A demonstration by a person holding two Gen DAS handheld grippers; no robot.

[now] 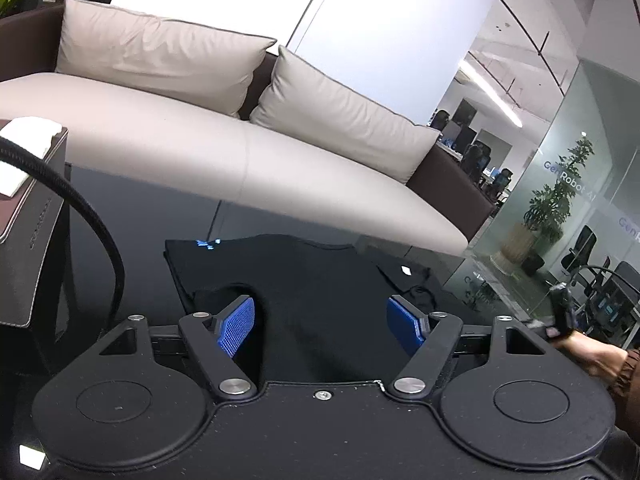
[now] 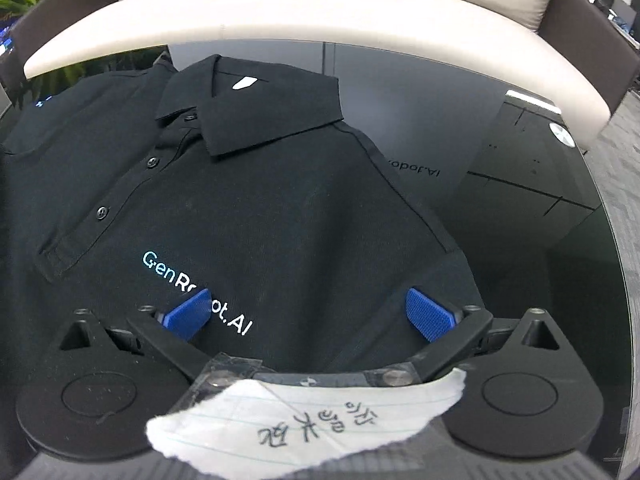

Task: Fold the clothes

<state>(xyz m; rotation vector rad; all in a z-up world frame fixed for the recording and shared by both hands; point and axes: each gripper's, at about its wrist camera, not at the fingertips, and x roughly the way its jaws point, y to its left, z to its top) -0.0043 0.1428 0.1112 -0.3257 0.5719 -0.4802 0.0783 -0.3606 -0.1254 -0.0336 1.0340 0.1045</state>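
A black polo shirt with a "GenRobot.AI" logo lies partly folded on a dark glossy table, collar toward the sofa. In the right wrist view my right gripper is open just above the shirt's chest, blue pads spread wide and empty. In the left wrist view the same shirt lies ahead; my left gripper is open above its near edge, holding nothing. The other hand with its gripper shows at the right.
A beige sofa with two cushions stands behind the table. A dark box with white tissue stands on the table at left, with a black cable arcing past it. Glass walls and potted plants lie to the right.
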